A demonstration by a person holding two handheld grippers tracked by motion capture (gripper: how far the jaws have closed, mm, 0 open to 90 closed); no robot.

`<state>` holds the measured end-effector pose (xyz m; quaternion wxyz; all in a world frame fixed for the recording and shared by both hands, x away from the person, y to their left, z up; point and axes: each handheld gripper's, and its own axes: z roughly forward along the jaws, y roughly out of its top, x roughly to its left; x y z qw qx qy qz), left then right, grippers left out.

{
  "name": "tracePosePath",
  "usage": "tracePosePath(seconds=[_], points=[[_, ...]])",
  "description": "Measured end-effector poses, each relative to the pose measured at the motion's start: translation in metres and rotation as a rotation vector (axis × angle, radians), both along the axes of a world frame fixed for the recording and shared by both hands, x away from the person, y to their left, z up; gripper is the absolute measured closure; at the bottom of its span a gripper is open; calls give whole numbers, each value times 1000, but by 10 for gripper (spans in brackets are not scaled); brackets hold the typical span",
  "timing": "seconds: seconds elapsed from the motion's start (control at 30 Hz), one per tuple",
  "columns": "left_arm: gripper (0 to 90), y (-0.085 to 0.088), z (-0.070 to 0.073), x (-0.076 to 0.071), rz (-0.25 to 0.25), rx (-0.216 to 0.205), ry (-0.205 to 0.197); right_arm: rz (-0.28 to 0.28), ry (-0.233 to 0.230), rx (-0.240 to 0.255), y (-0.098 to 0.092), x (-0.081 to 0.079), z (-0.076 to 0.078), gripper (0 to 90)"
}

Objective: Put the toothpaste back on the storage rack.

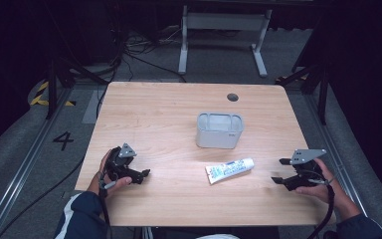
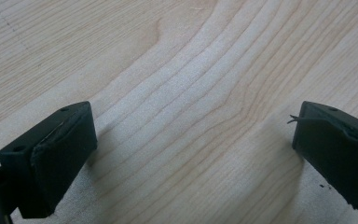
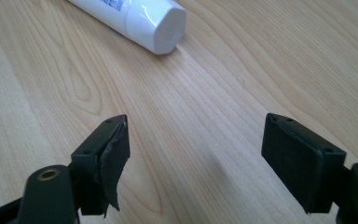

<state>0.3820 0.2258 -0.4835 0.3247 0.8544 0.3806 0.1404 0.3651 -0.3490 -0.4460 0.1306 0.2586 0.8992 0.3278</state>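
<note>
A white tube [image 1: 230, 170] with blue print lies flat on the wooden table [image 1: 169, 114], its cap toward the right; the cap end [image 3: 161, 25] fills the top of the right gripper view. Behind it stands an empty grey rectangular bin [image 1: 219, 130]. My right gripper [image 1: 279, 171] rests at the table's right side, open, jaws pointing left at the tube with a gap of bare wood between. My left gripper [image 1: 144, 174] sits near the front left, open, with only wood grain between its jaws [image 2: 193, 140].
A dark round cable hole [image 1: 233, 97] marks the table's far side. Beyond the table stands a white desk frame [image 1: 224, 30] on grey floor, with black cables and stands at both sides.
</note>
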Motion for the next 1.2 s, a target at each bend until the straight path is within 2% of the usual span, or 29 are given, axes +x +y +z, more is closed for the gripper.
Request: tracePosePath(seconds=[0.5, 0.8, 1.07, 1.2], points=[[0, 0, 0, 0, 2, 0, 1, 81, -19, -33, 24, 5, 14, 247], [0, 0, 0, 0, 3, 0, 1, 186, -28, -79, 62, 11, 23, 257], [1, 0, 0, 0, 5, 1, 1, 247, -35, -81, 90, 15, 27, 257], [0, 0, 0, -1, 8, -2, 3, 286, -35, -99, 105, 17, 26, 258]])
